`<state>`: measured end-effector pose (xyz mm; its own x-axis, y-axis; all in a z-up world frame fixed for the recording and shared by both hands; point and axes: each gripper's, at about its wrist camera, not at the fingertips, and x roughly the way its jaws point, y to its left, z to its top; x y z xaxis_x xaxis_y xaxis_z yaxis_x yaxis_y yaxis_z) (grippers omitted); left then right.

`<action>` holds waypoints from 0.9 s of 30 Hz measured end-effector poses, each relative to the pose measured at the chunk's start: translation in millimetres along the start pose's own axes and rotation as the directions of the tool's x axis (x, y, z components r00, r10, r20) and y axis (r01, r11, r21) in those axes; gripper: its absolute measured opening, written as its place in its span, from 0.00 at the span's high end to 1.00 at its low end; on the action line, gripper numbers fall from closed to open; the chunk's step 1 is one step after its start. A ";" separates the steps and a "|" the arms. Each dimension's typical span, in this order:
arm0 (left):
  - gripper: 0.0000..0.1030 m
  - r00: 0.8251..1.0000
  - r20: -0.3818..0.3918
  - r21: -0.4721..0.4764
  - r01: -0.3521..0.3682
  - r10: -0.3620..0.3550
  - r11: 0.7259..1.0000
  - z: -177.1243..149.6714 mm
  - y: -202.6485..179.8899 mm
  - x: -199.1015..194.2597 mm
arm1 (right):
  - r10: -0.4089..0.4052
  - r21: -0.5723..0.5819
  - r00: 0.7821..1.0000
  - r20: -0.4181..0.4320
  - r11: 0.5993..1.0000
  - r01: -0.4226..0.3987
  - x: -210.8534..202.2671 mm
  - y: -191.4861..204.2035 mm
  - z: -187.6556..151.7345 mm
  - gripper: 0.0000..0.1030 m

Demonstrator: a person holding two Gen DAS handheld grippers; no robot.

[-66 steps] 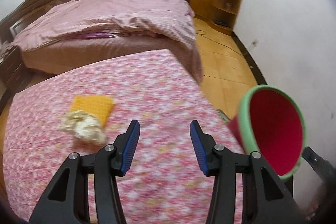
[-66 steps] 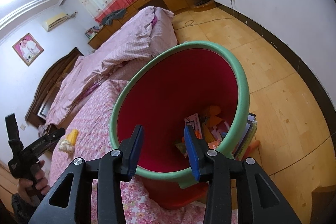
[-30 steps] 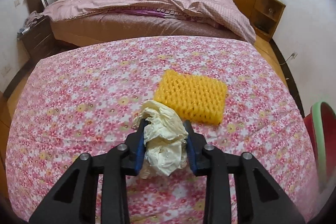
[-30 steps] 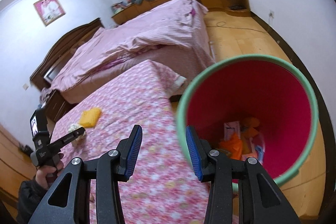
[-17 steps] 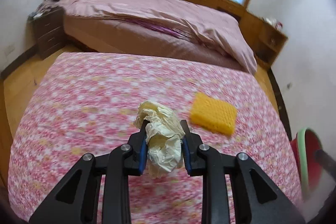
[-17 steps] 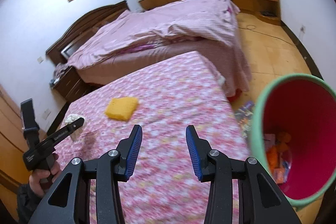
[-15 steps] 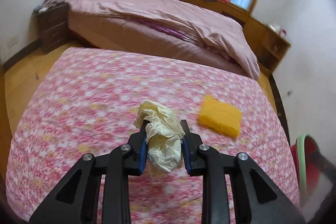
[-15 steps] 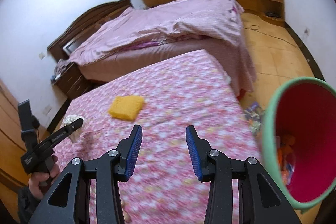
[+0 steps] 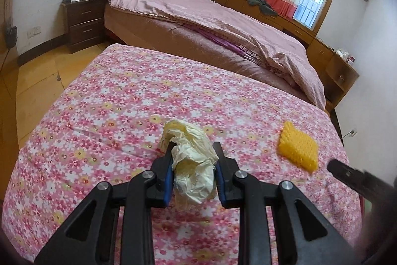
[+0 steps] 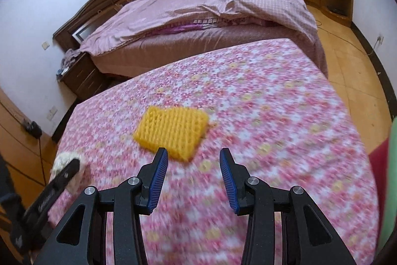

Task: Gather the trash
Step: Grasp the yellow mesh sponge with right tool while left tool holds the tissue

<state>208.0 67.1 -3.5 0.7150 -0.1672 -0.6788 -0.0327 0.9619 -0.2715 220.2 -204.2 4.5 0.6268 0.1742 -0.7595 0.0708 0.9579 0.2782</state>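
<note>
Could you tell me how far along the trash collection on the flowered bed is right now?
Partly done. The left gripper is shut on the crumpled paper wad, lifted off the flowered bedspread. The yellow foam net lies uncollected, with the open right gripper just short of it. Both must go into the red bin at the bed's edge.
</note>
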 end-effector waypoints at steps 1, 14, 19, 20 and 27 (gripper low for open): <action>0.73 1.000 -0.003 0.000 -0.003 0.003 1.000 -0.4 0.1 1.4 | -0.013 -0.009 1.000 -0.002 1.000 0.013 6.3 3.0 1.7 0.57; 0.73 1.000 -0.026 0.005 0.002 -0.002 1.000 1.3 -4.8 16.0 | 0.005 -0.117 1.000 0.004 0.993 -0.004 27.3 23.7 -2.7 0.86; 0.73 1.000 -0.026 0.004 0.001 -0.001 1.000 0.2 -5.0 15.4 | 0.025 -0.158 0.999 0.024 0.987 -0.021 6.6 31.8 -7.7 0.90; 0.73 1.000 -0.026 0.005 0.001 -0.001 1.000 0.2 -5.0 15.0 | 0.028 -0.162 0.999 0.036 0.987 -0.022 -3.0 31.8 -9.7 0.90; 0.73 1.000 -0.015 0.004 0.007 -0.007 1.000 -0.9 -6.3 13.0 | 0.037 -0.136 0.991 0.125 0.990 -0.020 -69.4 13.6 -29.2 0.90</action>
<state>216.9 58.7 -11.3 0.7049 -0.1771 -0.6868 -0.0248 0.9616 -0.2734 154.9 -196.7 43.8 0.7211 0.1800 -0.6690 -0.0481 0.9763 0.2108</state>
